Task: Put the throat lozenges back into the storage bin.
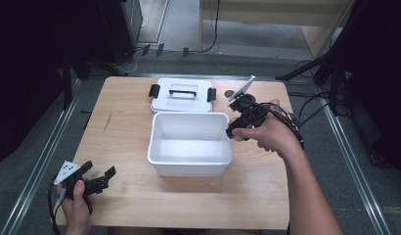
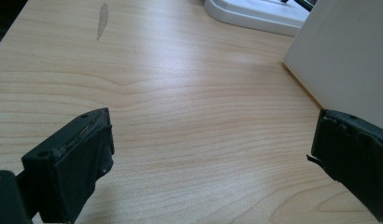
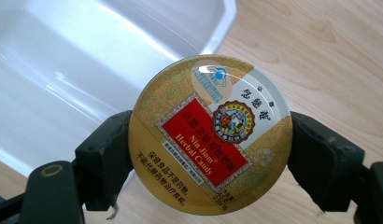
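Note:
A round gold candy tin [image 3: 210, 135] with a red label sits flat between the two black jaws of my right gripper [image 3: 210, 154], which is shut on it. In the high view that right gripper [image 1: 233, 132] hangs just over the right rim of the open white plastic box [image 1: 190, 163], tin face up. The box's white lid [image 1: 181, 95] with a black handle lies behind it. At the table's near left corner my left gripper [image 1: 101, 180] stands open, jaws wide apart over bare wood [image 2: 199, 121].
The wooden table [image 1: 125, 147] has a small scuff mark [image 2: 102, 19] at its left. The box wall [image 2: 348, 56] stands to the right of the left gripper. Black cables trail over the right forearm. Dark stands and floor rails flank the table.

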A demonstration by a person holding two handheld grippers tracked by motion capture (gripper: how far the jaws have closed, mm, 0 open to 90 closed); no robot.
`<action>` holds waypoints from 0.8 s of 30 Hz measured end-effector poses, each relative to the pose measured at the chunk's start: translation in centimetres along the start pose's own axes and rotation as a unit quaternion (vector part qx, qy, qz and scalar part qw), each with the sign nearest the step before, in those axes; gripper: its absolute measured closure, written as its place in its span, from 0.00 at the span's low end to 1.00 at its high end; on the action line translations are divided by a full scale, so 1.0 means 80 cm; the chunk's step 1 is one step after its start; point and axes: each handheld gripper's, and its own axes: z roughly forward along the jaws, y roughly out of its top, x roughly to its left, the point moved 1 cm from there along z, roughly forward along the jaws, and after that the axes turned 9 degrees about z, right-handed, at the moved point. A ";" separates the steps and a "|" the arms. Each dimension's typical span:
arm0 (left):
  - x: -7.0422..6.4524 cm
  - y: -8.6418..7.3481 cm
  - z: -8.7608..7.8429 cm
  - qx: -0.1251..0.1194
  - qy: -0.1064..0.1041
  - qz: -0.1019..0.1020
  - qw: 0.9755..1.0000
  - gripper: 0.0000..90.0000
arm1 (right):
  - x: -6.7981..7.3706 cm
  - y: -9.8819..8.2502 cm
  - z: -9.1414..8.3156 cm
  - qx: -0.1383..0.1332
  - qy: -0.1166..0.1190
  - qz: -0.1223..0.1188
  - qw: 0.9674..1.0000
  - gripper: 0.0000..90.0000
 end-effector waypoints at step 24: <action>0.000 0.000 0.000 -0.003 -0.002 -0.001 1.000 0.00 | 0.057 0.012 0.033 -0.036 0.038 -0.244 0.968 0.23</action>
